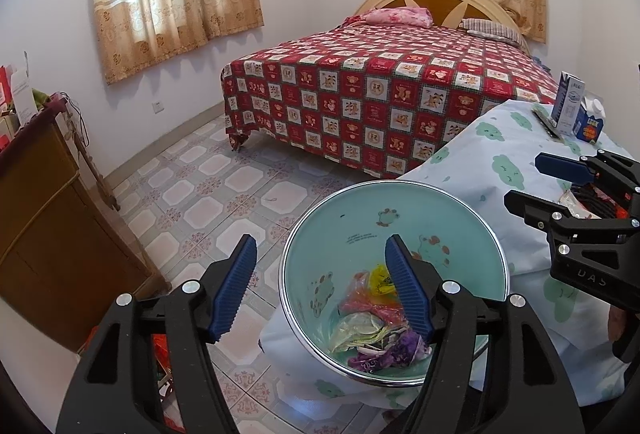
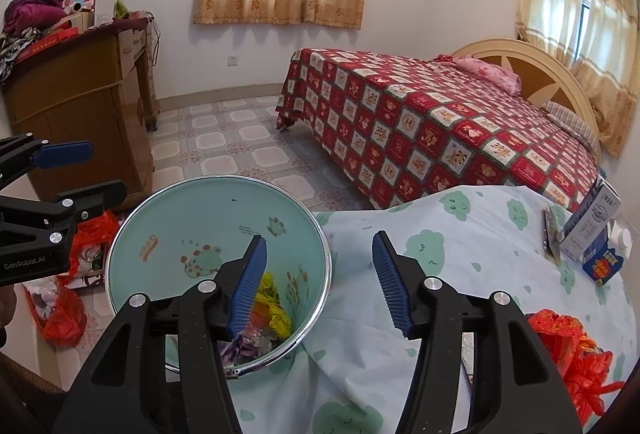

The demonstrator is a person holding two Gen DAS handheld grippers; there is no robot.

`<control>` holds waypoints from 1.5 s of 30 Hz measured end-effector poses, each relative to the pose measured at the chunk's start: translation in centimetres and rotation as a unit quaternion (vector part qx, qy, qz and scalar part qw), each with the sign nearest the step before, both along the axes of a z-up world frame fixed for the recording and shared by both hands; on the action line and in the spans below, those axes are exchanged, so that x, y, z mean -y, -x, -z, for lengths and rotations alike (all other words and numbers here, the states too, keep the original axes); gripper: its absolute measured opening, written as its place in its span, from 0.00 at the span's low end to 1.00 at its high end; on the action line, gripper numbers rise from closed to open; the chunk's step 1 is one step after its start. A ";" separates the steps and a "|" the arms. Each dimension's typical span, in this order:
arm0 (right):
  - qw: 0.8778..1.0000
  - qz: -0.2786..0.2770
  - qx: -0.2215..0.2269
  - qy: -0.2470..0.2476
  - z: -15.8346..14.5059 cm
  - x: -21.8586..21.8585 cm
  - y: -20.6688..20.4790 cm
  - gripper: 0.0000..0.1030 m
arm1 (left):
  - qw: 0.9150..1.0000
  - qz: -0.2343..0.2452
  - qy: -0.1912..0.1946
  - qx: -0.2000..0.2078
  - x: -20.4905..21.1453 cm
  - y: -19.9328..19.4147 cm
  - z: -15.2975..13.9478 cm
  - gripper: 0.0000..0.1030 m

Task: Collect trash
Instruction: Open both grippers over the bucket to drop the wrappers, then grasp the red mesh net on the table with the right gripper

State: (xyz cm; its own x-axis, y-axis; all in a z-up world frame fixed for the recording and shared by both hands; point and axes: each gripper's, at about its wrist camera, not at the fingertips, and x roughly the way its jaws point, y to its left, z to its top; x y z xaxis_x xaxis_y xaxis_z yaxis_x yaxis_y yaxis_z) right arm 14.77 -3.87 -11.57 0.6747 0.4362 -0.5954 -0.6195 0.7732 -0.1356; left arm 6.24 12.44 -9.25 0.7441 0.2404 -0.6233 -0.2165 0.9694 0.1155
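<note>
Bedroom scene, both grippers standing over a waste bin. The left gripper [image 1: 320, 286] is standing with its blue pads spread apart and nothing between them; its right pad is lying over the mouth of the mint-green bin [image 1: 472, 234], its left pad over the tiled floor [image 1: 208, 190]. The bin is sitting directly below and ahead of this gripper, beside a table draped in a cloud-print cloth [image 1: 500, 146]. Crumpled wrappers [image 1: 372, 330] in yellow, pink, clear and purple are lying at the bottom of the bin, beneath the right pad.

The right gripper [image 2: 318, 282] is likewise holding its jaws apart and empty; the bin [image 2: 192, 210] is lying below its left pad, with the wrappers [image 2: 276, 310] showing just beside that pad, while its right pad is hanging over the cloth [image 2: 472, 254]. A red plastic bag [image 2: 572, 350] is resting on the cloth to the right of this gripper. Ahead and to the right, two cartons [image 2: 592, 230] are standing near the far edge of the table. A bed [image 2: 420, 126] with a red patterned cover is occupying the background ahead of both grippers.
</note>
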 end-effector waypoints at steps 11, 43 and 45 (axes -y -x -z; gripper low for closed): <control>1.000 0.022 -0.004 -0.005 0.5 1.2 0.3 0.57 | 1.000 0.001 0.000 -0.014 -0.1 -0.1 0.8 0.70; 0.923 0.362 -0.101 -0.086 3.8 32.2 2.3 0.67 | 0.989 0.138 0.004 -0.052 18.7 -3.0 2.2 0.87; 0.923 0.356 -0.120 -0.085 4.5 32.5 1.5 0.60 | 0.988 0.145 0.013 -0.050 20.3 -3.5 1.9 0.87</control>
State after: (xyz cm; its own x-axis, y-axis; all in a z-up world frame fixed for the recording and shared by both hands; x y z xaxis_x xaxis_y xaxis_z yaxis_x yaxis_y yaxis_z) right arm 13.25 -36.36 -16.02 0.6838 0.0332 -0.7289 0.0577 0.9934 0.0994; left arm 9.73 -7.82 -11.13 0.7139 0.0092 -0.7002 0.0828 0.9918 0.0974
